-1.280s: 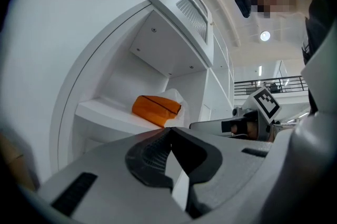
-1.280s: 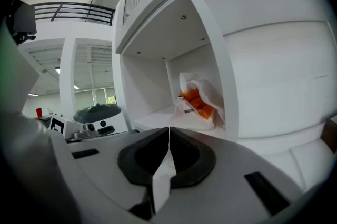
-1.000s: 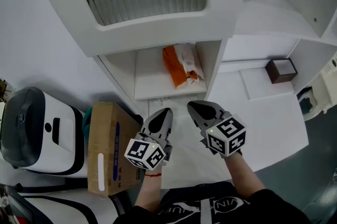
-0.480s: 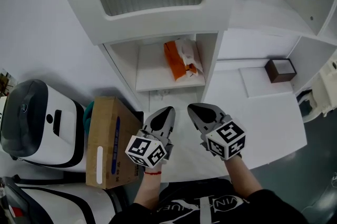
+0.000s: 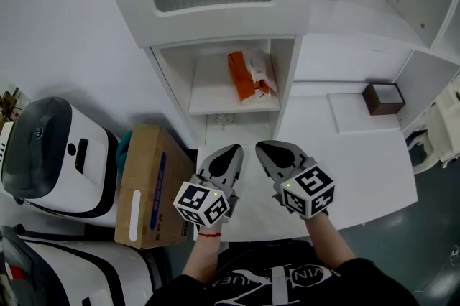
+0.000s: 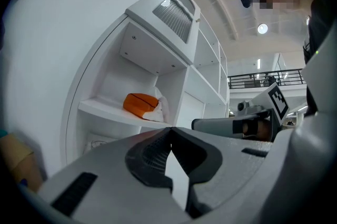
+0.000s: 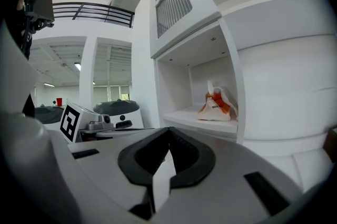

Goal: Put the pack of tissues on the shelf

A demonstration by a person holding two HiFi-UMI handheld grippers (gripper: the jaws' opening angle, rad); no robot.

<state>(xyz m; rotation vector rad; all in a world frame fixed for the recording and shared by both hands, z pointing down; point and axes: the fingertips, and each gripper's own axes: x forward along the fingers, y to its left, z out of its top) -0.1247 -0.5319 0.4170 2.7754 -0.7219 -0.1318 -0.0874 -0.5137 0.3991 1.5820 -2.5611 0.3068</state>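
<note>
Print on pack of tissues [image 7: 216,105] too small for reading; white machine [image 5: 68,270] partly beyond bottom edge.

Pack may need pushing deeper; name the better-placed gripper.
Left, narrowly: the left gripper and right gripper are shut, empty and level, but the tissue pack sits nearer the left one's line; the compartment's right wall crowds the right's.

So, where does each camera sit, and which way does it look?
Head view: on the head, steeply down at the white shelf holding the orange-and-white pack of tissues; left tongs, right tongs, forearms show.
Left gripper view: on the left tongs, facing the shelf along shut jaws; right tongs at right.
Right gripper view: on the right tongs, facing the shelf; left tongs at left.
All three share the pack.
</note>
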